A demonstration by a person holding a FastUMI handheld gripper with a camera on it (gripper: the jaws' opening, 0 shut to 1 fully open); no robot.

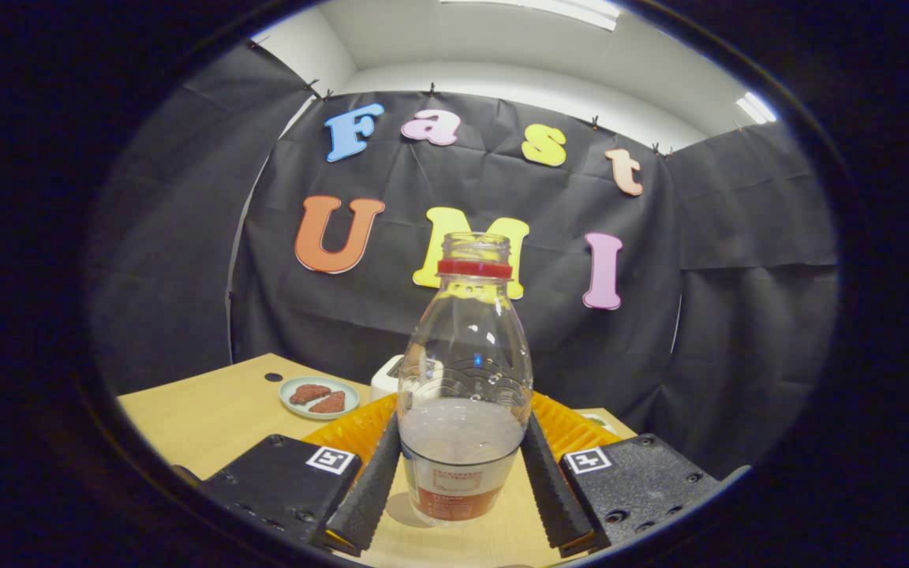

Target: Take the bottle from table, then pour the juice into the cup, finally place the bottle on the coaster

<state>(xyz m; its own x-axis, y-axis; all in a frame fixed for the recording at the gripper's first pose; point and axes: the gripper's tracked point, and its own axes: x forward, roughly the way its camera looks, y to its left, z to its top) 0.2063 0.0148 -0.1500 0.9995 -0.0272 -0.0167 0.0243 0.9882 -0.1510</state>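
Claw point(462, 481) straddles bottle point(464, 394), one finger touching each side of its lower body; bottle stands upright, uncapped, on desk point(210, 418), grip apparently closed.

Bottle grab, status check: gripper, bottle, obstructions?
Gripper fingers flank the bottle, both against its sides. Bottle upright on the table, cap off, part full. Orange rack close behind; small plate beyond, off to the side.
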